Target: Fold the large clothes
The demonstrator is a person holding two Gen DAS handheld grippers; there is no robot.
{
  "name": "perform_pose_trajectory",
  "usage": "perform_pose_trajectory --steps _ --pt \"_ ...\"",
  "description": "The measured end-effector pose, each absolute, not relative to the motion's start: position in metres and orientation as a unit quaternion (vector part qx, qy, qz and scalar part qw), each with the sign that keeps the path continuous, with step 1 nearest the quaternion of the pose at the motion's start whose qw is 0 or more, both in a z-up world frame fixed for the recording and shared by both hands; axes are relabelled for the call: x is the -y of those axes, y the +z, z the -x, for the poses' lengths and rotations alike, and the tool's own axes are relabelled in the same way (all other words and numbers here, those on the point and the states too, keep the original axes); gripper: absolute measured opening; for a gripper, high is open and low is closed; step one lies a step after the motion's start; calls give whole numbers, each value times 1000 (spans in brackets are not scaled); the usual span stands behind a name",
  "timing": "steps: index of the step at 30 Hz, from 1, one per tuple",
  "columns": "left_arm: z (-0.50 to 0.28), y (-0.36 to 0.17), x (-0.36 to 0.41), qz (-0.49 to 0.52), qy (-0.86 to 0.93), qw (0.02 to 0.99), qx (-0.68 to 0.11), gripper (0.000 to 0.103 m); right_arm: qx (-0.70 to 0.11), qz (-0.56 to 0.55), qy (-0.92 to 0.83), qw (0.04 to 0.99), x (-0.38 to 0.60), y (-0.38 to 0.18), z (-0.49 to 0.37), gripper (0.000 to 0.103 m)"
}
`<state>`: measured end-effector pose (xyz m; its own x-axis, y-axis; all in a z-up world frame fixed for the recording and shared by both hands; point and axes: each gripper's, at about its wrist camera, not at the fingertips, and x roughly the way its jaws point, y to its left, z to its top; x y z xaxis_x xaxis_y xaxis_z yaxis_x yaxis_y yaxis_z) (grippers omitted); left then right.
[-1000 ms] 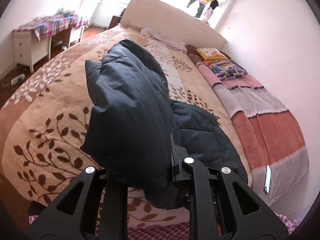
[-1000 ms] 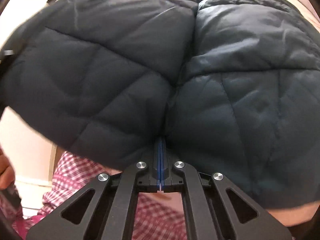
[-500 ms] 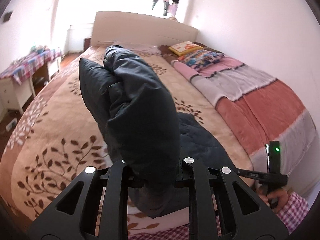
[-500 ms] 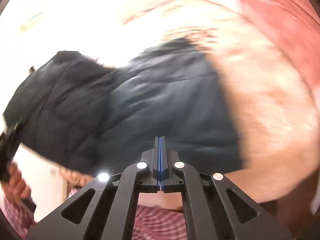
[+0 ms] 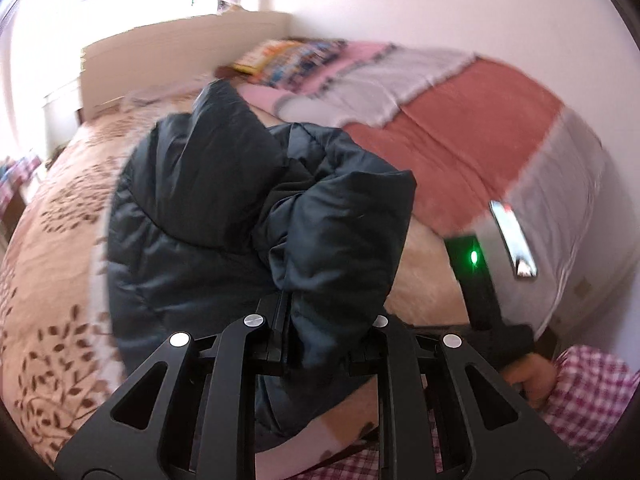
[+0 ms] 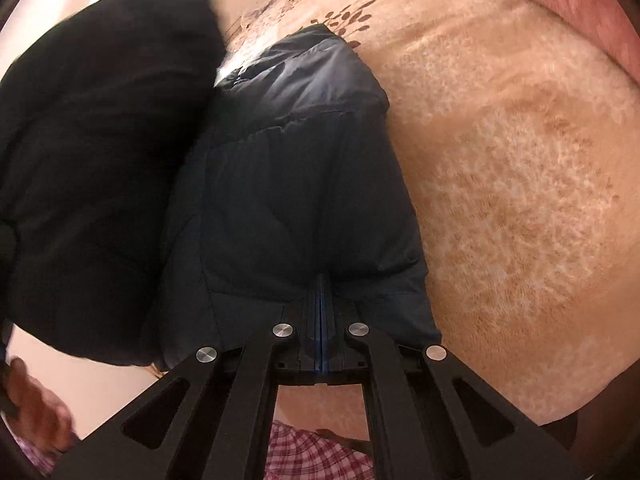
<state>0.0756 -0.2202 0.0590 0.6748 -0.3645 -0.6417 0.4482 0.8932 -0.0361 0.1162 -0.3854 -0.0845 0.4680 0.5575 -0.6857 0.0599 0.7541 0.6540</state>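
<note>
Both tongs clenched on the puffy jacket (image 5: 224,216): left gripper (image 5: 320,316) holds a bunched fold, right gripper (image 6: 321,300) its hem; bulk runs toward 12 o'clock.

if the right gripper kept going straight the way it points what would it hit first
The dark padded jacket: the right gripper is already shut on its edge, and the fabric fills the line ahead. Beyond it lies the tan leaf-print blanket.

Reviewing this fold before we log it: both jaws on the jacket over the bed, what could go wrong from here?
1. The left gripper pinches a thick bunch of jacket; puffy fabric may slip out.
2. The right gripper holds only a thin edge, so the fold may land uneven.
3. A phone lies near the bed edge; swinging fabric might knock it.
</note>
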Motion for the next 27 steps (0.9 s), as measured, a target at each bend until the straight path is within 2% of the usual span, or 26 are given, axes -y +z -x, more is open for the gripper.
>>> perform_pose_trajectory --steps 7,15,18,21,24,27 --pt "-83 5 255 -95 -247 886 -382 24 -482 -385 168 769 404 -93 -98 1" --pt "-86 -21 260 -99 -255 879 -391 25 -483 -411 169 754 415 -96 -85 0" --pt "-86 -20 259 -93 -265 874 -397 29 -487 -403 161 758 421 -90 -81 0" --pt "-84 -13 255 -74 -283 867 -403 44 -488 -385 143 771 427 -77 -68 0" --pt "-79 -6 255 -58 -307 860 -403 65 -472 -359 119 797 437 -57 -48 1" --pt "-67 1 257 -53 -327 853 -404 67 -451 -348 90 817 456 -36 -27 1"
